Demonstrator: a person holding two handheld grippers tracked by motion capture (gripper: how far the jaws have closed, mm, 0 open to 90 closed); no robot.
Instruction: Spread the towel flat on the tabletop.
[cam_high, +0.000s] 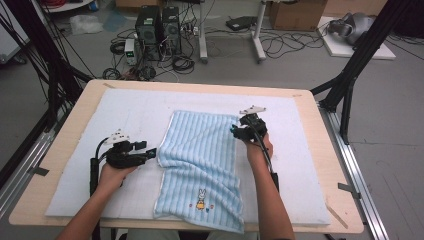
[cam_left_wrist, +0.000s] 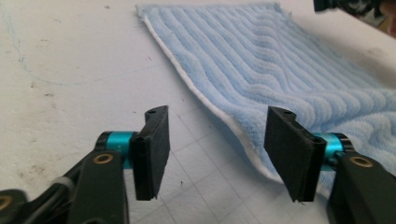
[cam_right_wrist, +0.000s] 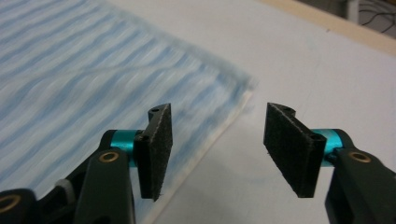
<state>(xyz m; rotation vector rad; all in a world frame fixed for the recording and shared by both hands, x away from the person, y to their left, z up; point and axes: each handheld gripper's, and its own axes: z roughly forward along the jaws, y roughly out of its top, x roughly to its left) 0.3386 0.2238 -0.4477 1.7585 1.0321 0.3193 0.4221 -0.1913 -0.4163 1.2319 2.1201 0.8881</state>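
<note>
The towel (cam_high: 202, 165), pale blue and ribbed with a small rabbit stitched near its front edge, lies spread on the white mat (cam_high: 75, 170) in the middle of the table (cam_high: 55, 145), its front end hanging over the near edge. At its left edge the left gripper (cam_high: 150, 152) sits low with jaws apart and nothing between them. At the far right corner the right gripper (cam_high: 234, 131) stands with jaws parted, clear of the cloth.

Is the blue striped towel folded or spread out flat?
Mostly spread: the towel lies open on the white mat, rumpled along its left edge, near end overhanging.
</note>
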